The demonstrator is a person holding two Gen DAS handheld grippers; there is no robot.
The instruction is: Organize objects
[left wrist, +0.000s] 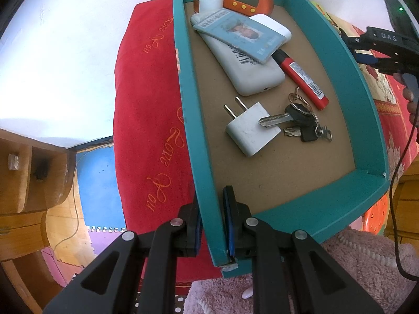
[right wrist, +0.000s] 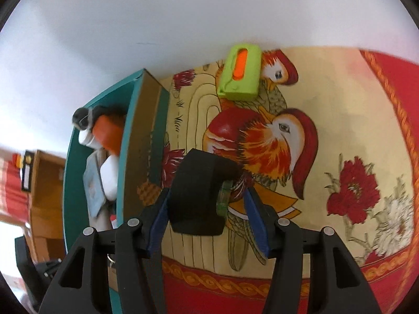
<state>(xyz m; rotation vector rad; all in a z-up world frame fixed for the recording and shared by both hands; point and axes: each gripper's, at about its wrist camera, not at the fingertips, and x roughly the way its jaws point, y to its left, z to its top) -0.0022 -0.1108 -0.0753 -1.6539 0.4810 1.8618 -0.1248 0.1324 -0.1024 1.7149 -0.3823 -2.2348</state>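
Teal cardboard box, wall clenched by left claw; right claw grasping black tape roll.

Bare box floor beside charger
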